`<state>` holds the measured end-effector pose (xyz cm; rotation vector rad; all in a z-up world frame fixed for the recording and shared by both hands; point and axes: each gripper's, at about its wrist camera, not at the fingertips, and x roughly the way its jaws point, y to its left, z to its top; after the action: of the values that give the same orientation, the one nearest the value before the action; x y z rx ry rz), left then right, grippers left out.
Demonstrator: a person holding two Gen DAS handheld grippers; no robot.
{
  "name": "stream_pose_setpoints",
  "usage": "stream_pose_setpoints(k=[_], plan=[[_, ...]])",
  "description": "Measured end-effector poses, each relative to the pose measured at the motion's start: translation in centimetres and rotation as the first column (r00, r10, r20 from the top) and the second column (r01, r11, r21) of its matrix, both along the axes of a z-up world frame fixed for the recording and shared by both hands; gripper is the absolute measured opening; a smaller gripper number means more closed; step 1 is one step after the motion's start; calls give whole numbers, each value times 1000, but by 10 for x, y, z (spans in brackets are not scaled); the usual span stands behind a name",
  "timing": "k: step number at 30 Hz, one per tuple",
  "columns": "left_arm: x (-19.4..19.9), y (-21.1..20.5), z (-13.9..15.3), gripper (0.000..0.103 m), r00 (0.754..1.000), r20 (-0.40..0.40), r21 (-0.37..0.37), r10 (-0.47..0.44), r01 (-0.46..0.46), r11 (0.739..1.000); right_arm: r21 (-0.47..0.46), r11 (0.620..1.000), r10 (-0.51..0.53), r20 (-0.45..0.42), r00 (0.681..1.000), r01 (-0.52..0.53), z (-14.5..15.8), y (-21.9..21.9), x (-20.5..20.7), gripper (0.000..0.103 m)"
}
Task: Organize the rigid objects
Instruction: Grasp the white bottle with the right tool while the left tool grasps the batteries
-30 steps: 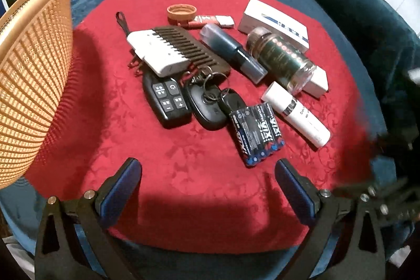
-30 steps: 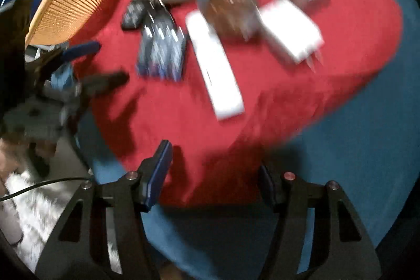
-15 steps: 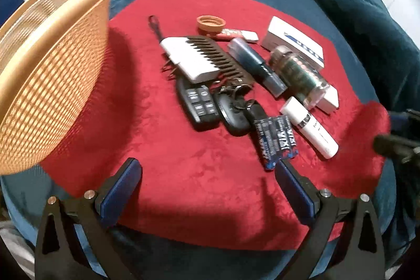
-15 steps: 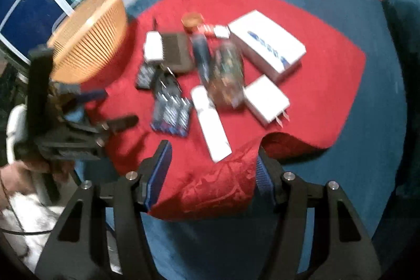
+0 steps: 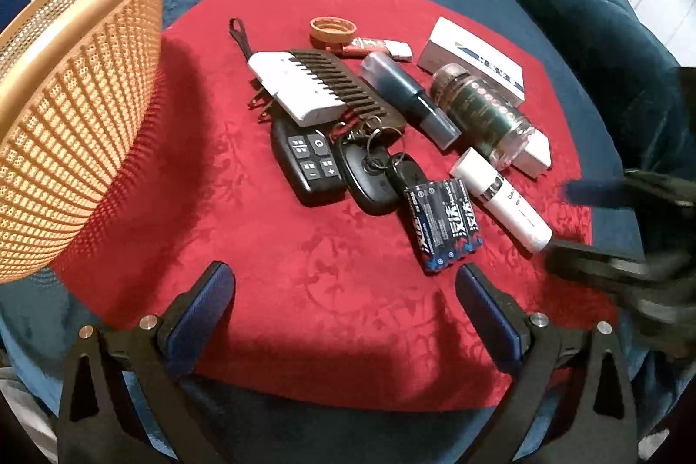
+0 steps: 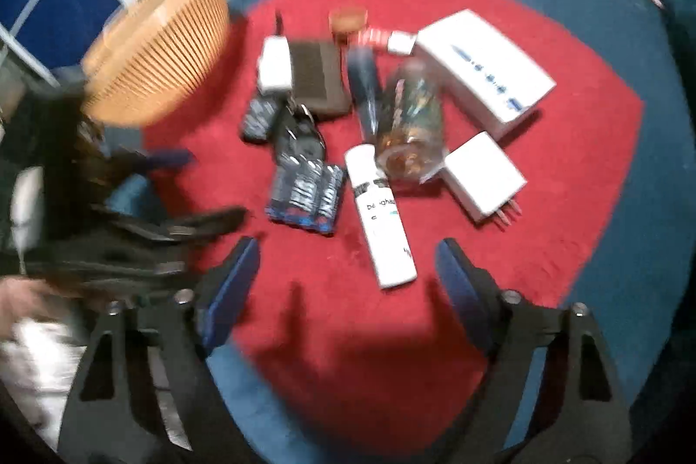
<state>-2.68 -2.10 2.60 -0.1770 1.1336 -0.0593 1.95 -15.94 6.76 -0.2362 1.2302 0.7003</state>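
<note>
**Both grippers empty over the pile, basket waiting to one side**

The things to be sorted lie bunched on the red cloth (image 5: pixel 261 246), which is spread over a blue blanket (image 5: pixel 587 29) on what looks like a bed. Taking the battery pack (image 5: pixel 443 222) as the landmark: the car keys (image 5: pixel 369 177) touch its far-left corner, and the black remote (image 5: pixel 309 164) lies beyond them to the left. The white tube (image 5: pixel 500 198) lies just to its right. Past the keys sit the comb (image 5: pixel 343 85) and the white charger (image 5: pixel 291 85) overlapping it; further back and right are the dark pen-like tube (image 5: pixel 409 94), the jar (image 5: pixel 483 111) and the long white box (image 5: pixel 474 59). The orange basket (image 5: pixel 74 125) stands well to the left of the pack, tilted in view, and is probably where the items are meant to go.

The left gripper (image 5: pixel 343 312) hangs on the near side of the pack, fingers spread, nothing between them. The right gripper (image 6: pixel 343 281) points down over the near end of the white tube; its fingers are opening and grasp nothing, which reads as readying for a pick. The tube, lying free at the pile's edge, looks the easiest first target.
</note>
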Motion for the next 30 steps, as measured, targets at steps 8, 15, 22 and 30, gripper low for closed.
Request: stream_pose_setpoints(k=[8,15,22,30], plan=[[5,-12,4,102,1000,0,-13,6,-6,1000,-71,997,-32,-13,999,31,-40,14,25,28],[40,-58,-10,101,999,-43,103,6,-1,995,-37,988,-149,-60,987,147,-39,-31,8,27],[57,-64,-22,47,994,-111,141,12,3,990,-7,981,-195,-62,979,195,-34,-39,8,29],[20,-15,-10,46,995,-97,-138,-27,14,990,-96,985,-146,-34,989,142,-38,-8,6,38]])
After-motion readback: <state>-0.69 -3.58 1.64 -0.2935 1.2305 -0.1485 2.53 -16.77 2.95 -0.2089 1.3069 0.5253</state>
